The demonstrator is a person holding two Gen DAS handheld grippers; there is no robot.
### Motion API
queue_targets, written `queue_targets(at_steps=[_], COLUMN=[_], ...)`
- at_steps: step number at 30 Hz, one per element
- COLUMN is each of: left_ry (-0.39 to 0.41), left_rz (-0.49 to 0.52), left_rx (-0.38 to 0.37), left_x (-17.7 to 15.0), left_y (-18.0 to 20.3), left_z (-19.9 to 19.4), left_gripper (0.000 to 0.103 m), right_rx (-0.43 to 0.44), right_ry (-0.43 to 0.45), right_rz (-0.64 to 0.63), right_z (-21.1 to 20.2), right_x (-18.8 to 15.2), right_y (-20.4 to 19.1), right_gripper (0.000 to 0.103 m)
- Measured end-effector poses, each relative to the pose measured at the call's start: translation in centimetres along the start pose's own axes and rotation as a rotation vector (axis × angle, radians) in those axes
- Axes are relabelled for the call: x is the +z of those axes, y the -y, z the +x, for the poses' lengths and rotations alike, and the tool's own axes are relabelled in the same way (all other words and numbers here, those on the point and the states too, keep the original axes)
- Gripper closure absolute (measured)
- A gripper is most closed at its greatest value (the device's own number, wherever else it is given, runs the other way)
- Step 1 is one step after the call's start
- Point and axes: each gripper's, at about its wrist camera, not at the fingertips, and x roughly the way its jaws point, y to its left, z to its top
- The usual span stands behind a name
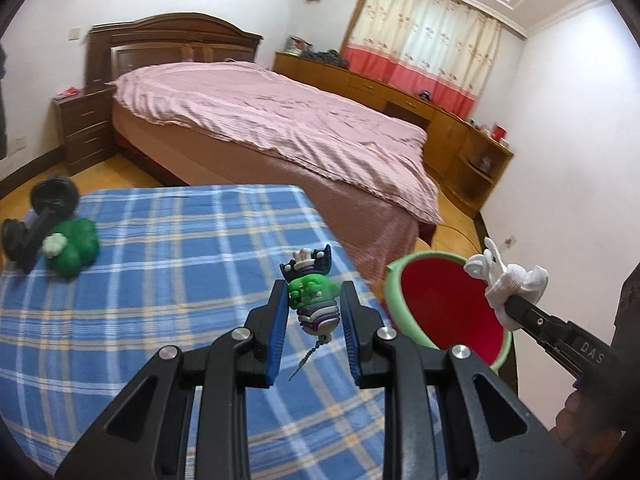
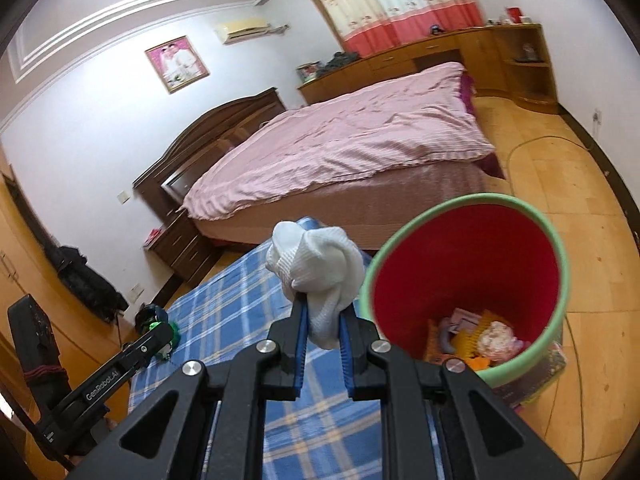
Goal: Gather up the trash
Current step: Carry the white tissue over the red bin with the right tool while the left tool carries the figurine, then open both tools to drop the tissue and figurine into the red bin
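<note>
Trash in transit: right gripper (image 2: 323,322), jaws clamped on a white sock (image 2: 320,276) beside the bin (image 2: 562,296) off the table's (image 2: 224,308) edge, risks missing; left gripper (image 1: 313,306) brackets a toy figure (image 1: 314,300), jaws not visibly closed.

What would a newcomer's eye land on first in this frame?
Probably the bin, green outside and red inside, standing beside the blue plaid table with bits of trash already at its bottom. Next, the right gripper holding a bunched white sock up near the bin's rim, not yet over the opening. Then the left gripper over the table, its fingers on either side of a green and purple toy figure.
</note>
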Motion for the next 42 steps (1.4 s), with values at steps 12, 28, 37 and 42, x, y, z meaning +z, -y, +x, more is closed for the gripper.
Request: queue_targets(at_steps=[12,28,37,42], left_ry=[-0.091,-0.116,-0.165,-0.185], left_rz=[0.083,0.166,0.141,0.132], left_rx=[-0.101,-0.202,-0.225,-0.186], left_x=[-0.8,-0.9,-1.9,-2.0], left_y=[5.5,11.7,12.3,12.0], left_z=[4.9,10.3,13.2,13.3], left_gripper=[0.077,0.077,0.077,0.067], right_rx=[-0.104,-0.180,-0.188,-0.187], right_ry=[-0.031,-0.077,-0.082,-0.081], right_rz=[0.124,0.215,0.239,0.227], right_z=[0.0,2.2,2.0,1.8], right_x=[-0.7,-1.2,-1.2,-1.2], right_y=[7.5,13.9,15.2,15.0], right_gripper=[0.086,0.083,0.079,0.077])
